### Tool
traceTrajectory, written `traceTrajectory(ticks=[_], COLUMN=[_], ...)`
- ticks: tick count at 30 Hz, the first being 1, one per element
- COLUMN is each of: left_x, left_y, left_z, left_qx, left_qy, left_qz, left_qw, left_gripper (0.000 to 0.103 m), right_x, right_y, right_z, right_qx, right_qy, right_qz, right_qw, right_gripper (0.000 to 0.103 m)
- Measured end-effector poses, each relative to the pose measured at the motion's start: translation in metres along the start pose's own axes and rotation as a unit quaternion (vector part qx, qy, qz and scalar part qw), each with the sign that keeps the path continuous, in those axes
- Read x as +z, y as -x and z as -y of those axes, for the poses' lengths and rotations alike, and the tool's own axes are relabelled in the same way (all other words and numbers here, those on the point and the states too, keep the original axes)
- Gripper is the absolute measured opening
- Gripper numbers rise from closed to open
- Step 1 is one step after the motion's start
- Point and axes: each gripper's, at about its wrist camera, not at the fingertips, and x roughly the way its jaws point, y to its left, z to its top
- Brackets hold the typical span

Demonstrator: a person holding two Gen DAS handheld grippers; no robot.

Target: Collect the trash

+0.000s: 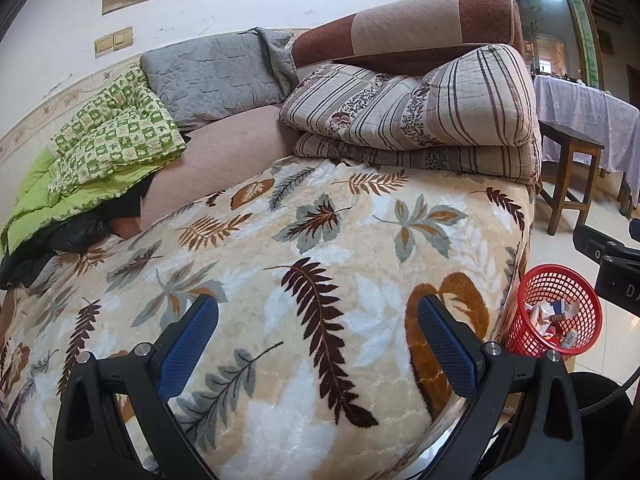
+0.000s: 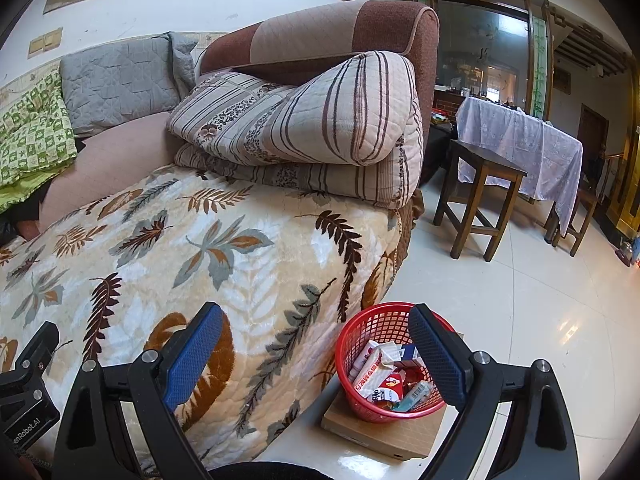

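Both claws gape wide and empty: left claw (image 1: 318, 322) over the leaf-patterned blanket (image 1: 280, 248), right claw (image 2: 316, 332) at its right edge, above the red basket (image 2: 360, 396) on open floor (image 2: 520, 320).

Your left gripper (image 1: 318, 344) and right gripper (image 2: 316, 354) look alike: matte black frames with triangular cut-outs, each carrying two fingers (image 1: 188, 346) faced with blue, finely dimpled pads. You see round silver screw heads (image 2: 479, 357) at the finger pivots. White lettering (image 2: 22, 428) marks the left gripper's black body, and a black braided cable (image 1: 608, 398) trails beside it
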Motion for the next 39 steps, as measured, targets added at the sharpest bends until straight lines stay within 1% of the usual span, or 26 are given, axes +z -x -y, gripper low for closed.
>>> traceTrajectory(ticks=[11, 18, 33, 36, 38, 39], left_x=[0.001, -0.008, -0.007, -0.004, -0.002, -0.002], left_y=[0.0, -0.002, -0.002, -0.005, -0.011, -0.016], left_z=[0.0, -0.004, -0.008, -0.02, -0.038, -0.052], left_qx=[-0.001, -0.006, -0.01, -0.02, -0.023, -0.016], left_qy=[0.001, 0.009, 0.013, 0.034, 0.066, 0.092], left_qz=[-0.001, -0.005, -0.01, -0.026, -0.045, -0.06], left_qw=[1.0, 0.9999, 0.9998, 0.9989, 0.9965, 0.9939], left_gripper=[0.099, 0.099, 0.099, 0.099, 0.099, 0.099], right_x=[0.0, 0.001, 0.001, 0.001, 0.001, 0.003], right_y=[0.0, -0.001, -0.002, -0.003, -0.007, -0.013], right_z=[-0.001, -0.002, -0.003, -0.003, -0.005, -0.01], right_qx=[0.0, -0.001, 0.0, 0.001, 0.002, 0.013], right_qy=[0.001, 0.002, 0.004, 0.007, 0.02, 0.032], right_qz=[0.0, -0.001, -0.001, -0.004, -0.016, -0.029], right_qw=[1.0, 1.0, 1.0, 1.0, 1.0, 0.999], right_gripper=[0.096, 0.096, 0.096, 0.096, 0.096, 0.096])
